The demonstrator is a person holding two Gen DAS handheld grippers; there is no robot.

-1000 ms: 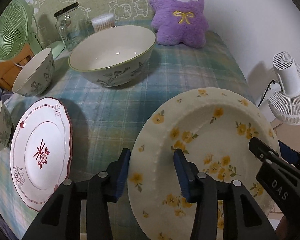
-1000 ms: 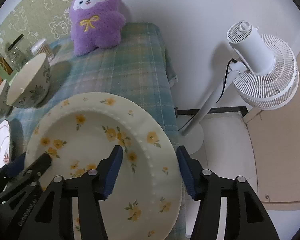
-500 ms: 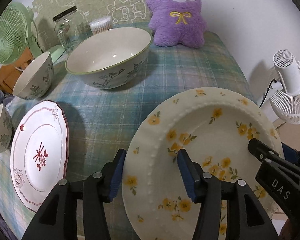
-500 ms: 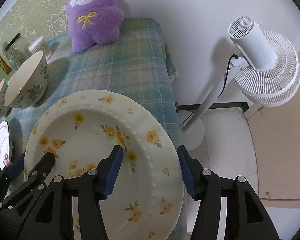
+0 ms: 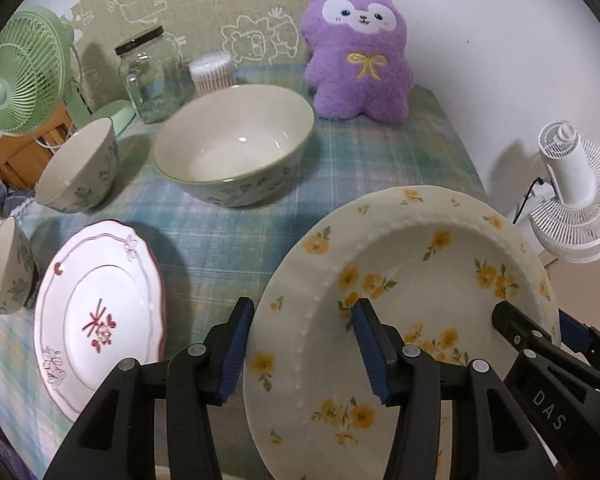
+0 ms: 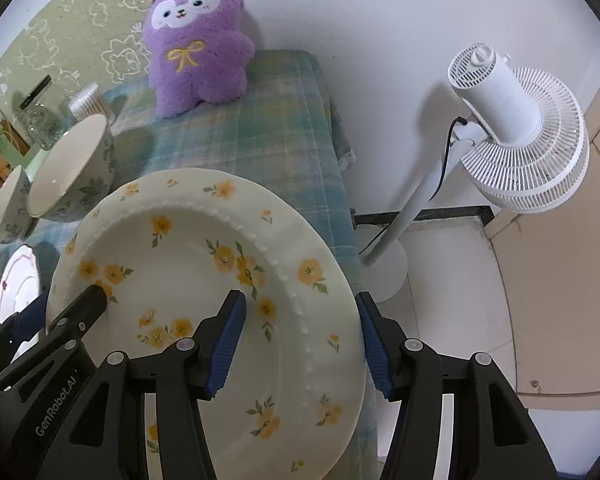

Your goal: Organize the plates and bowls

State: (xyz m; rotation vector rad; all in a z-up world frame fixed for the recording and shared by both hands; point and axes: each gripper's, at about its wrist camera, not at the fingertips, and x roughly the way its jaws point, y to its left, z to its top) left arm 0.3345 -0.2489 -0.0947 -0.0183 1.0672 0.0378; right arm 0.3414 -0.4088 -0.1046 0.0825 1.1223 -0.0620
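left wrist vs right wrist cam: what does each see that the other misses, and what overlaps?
Left wrist only: most of the red-trimmed plate, the glass jar in full, the green fan in full, and a third small bowl at the left edge.

Right wrist only: the white fan's pole and base on the floor, and the table's right edge.

Both: the yellow-flower plate with the left tongs and right tongs straddling opposite rims, the large bowl, the purple plush.

wall (image 6: 380,20): white | floor (image 6: 452,280): pale | tablecloth (image 5: 372,168): blue-green plaid | white pedestal fan (image 6: 520,140): beside table
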